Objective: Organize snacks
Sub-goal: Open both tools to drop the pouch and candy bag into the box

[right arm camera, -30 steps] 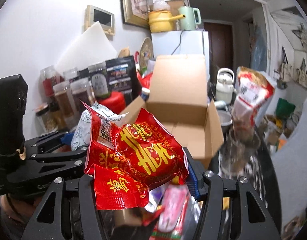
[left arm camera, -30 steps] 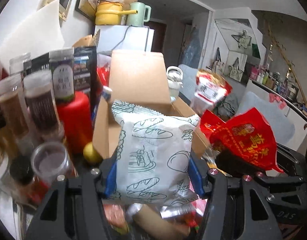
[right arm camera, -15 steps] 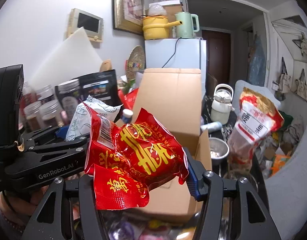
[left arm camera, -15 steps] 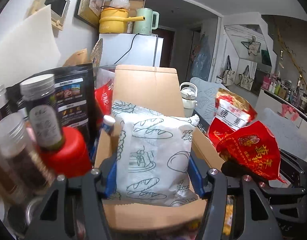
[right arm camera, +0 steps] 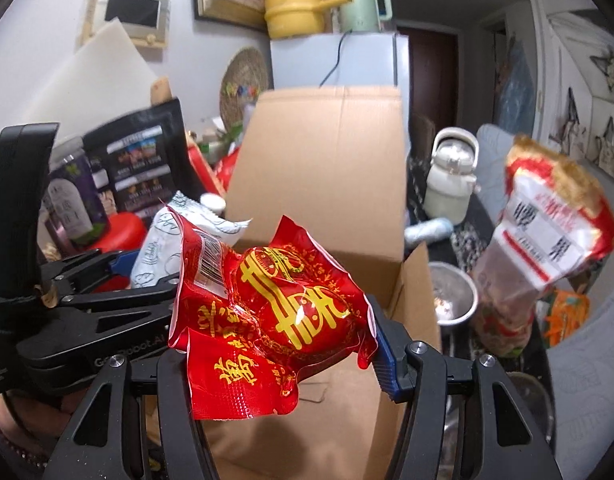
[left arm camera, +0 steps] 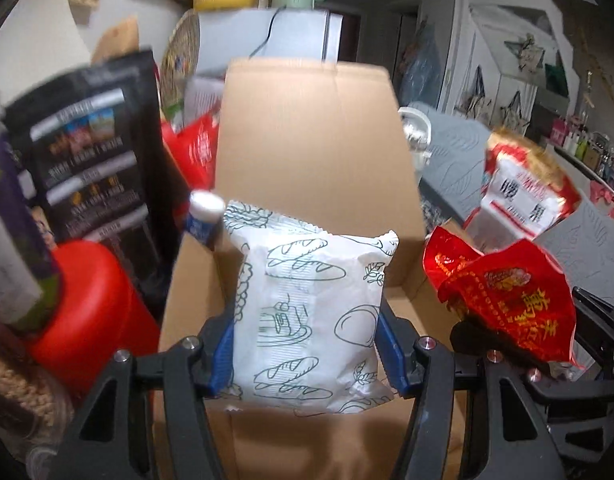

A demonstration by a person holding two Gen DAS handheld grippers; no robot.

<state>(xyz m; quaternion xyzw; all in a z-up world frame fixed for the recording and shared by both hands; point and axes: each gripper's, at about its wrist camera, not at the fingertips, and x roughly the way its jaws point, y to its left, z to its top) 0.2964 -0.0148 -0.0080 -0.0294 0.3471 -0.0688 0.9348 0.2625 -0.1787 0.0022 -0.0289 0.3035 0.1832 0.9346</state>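
Observation:
My left gripper is shut on a white bread packet printed with green loaves, held over the open cardboard box. My right gripper is shut on a red snack packet with gold characters, held at the near right corner of the same box. The red packet also shows at the right of the left wrist view. The white packet and the left gripper show at the left of the right wrist view. The box floor is mostly hidden.
Left of the box stand a red canister, a black pouch and jars. Right of it are a large red-and-white snack bag, a white kettle and a metal bowl. A white fridge stands behind.
Both grippers have moved forward and up to the box with their packets. The box now fills the middle of both views.

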